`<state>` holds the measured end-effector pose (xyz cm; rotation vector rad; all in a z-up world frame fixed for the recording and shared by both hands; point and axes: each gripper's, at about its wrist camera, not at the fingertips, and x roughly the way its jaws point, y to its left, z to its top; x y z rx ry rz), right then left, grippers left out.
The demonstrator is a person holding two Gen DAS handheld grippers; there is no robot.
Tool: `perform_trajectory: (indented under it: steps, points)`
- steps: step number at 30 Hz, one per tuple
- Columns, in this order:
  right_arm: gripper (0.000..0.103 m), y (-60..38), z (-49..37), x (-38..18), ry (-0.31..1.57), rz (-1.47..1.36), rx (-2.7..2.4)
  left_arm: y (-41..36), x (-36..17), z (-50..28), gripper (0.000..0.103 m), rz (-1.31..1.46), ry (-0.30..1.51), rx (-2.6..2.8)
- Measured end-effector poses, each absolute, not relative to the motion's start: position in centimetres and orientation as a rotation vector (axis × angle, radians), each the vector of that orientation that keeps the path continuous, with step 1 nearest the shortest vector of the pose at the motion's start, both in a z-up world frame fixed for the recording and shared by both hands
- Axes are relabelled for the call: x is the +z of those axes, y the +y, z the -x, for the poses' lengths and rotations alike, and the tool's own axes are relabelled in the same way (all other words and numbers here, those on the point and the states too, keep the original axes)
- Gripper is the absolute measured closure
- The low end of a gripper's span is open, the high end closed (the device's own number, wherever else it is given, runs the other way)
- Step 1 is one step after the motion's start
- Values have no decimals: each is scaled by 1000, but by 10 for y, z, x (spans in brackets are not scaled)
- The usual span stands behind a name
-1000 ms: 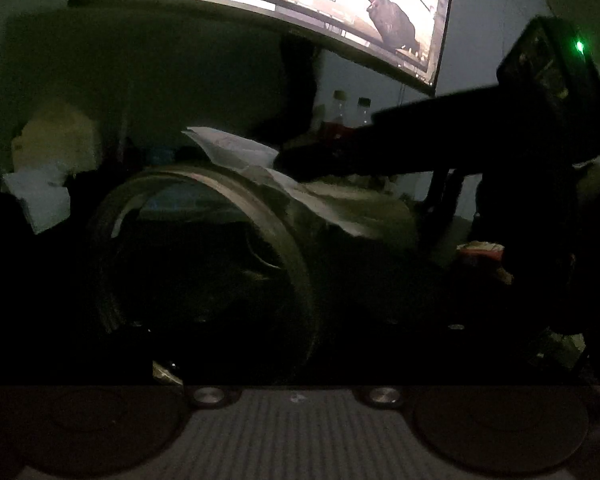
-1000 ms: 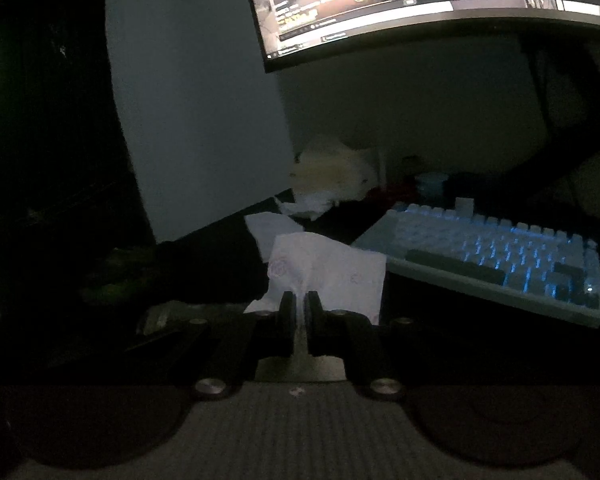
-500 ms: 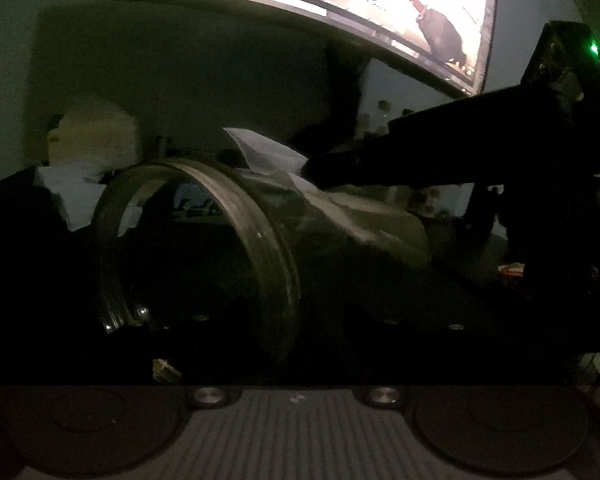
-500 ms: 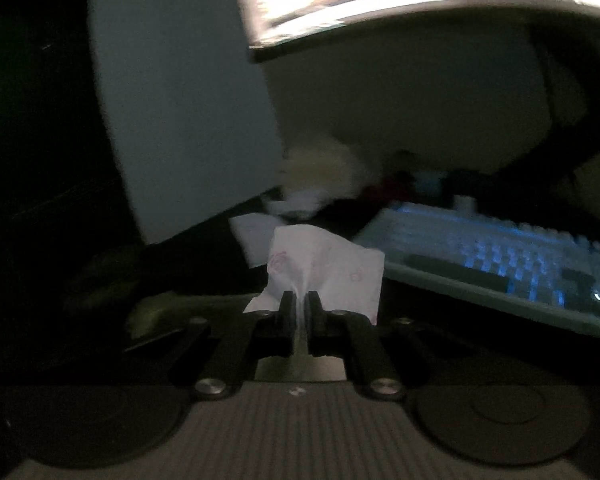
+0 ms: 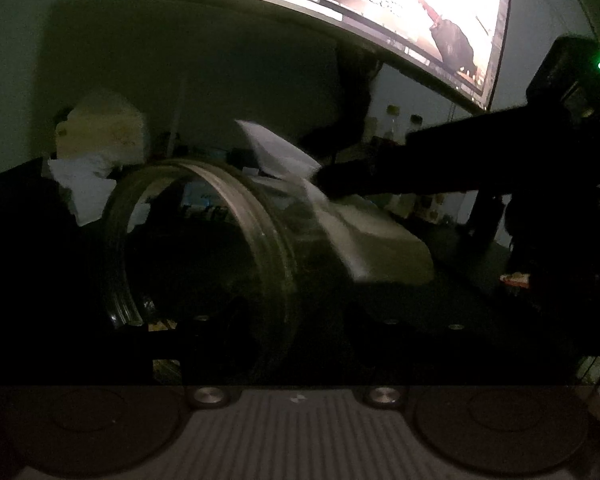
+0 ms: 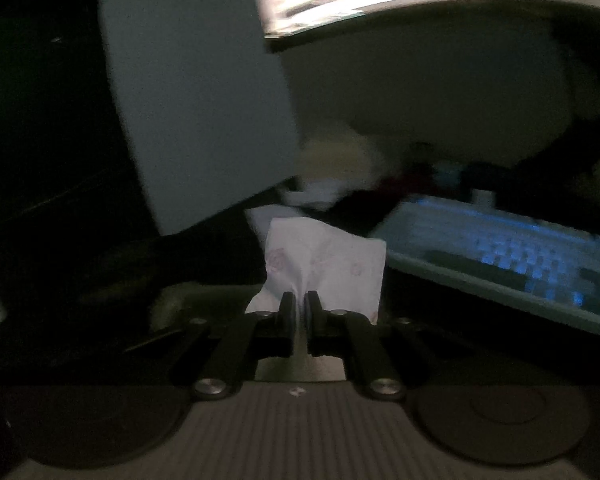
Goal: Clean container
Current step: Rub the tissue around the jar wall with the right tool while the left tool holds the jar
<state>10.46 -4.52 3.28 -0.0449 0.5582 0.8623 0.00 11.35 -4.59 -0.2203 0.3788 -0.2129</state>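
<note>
In the left wrist view, a heap of crumpled paper (image 5: 96,152) lay at the far left of the dark worktop (image 5: 20,240). Next to it one clear jar (image 5: 228,240) lay on its side, mouth turned left, close in front of the left gripper (image 5: 296,320). That gripper's jaws were closing with the jar between them; its fingers were lost in the dark, so whether they pressed the jar could not be told. One tissue (image 5: 300,184) draped over the jar's top, and the right gripper (image 5: 328,178) reached in from the right, touching the jar through it. A lit monitor (image 5: 380,8) hung above.

In the right wrist view, the right gripper (image 6: 299,300) was clamped tight on one white tissue (image 6: 324,264) with faint pink prints. One backlit keyboard (image 6: 520,264) sat to the right on the worktop.
</note>
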Motion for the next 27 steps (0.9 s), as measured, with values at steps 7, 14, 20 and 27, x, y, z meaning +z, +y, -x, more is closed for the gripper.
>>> perform_trajectory:
  steps: [7,14,20,27]
  points:
    - [96,-60,-106,33,581,0,866,100,-42,5,95,169,317,-265]
    - [96,-84,-83,37,567,-28,910,94,-38,7,97,309,345,-457]
    - [96,-100,-57,37,563,-4,926,67,-37,7,90,232,409,-426]
    - [96,-92,-64,38,550,15,912,73,-40,3,74,199,463,-355]
